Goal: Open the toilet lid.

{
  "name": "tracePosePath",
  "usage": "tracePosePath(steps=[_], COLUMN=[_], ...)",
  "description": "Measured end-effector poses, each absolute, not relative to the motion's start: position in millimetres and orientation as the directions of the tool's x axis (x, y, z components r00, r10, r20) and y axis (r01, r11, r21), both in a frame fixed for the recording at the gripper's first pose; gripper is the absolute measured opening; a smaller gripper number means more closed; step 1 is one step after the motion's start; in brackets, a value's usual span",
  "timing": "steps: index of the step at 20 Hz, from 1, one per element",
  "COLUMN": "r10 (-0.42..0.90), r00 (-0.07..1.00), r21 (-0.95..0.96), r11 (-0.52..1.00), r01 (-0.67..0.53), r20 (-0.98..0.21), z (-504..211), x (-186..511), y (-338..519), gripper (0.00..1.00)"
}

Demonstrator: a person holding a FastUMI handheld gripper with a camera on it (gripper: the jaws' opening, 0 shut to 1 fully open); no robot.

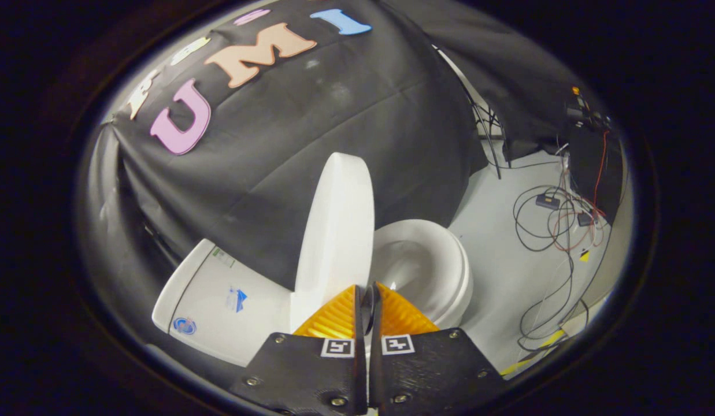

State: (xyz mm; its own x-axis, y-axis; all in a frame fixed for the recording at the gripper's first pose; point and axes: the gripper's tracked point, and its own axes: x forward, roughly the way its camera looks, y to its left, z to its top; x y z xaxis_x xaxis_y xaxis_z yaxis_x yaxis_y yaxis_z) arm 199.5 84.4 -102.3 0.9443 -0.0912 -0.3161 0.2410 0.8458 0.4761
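The white toilet appears turned sideways in my view. Its lid (337,231) stands raised, well off the seat (444,263), with its back toward the tank (218,300). The bowl (412,266) lies uncovered on the lid's other side. My gripper (366,287) is shut, its fingertips pressed together with only a thin dark slit between them and nothing visibly held. The tips sit right at the near lower edge of the lid, where lid and seat meet.
The black cloth wall (311,133) hangs close behind the toilet. On the light floor (502,254) beyond the seat lie tangled cables (551,222), small black boxes and a dark stand (594,167). Yellow tape (530,355) marks the floor near the fingers.
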Motion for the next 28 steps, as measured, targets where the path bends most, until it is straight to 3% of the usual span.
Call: tracePosePath(steps=[28], r10=[-0.076], r00=[0.965], r21=[0.356], r11=[0.92], r01=[0.165], r20=[-0.251], z=[-41], x=[191], y=[178], gripper=[0.03])
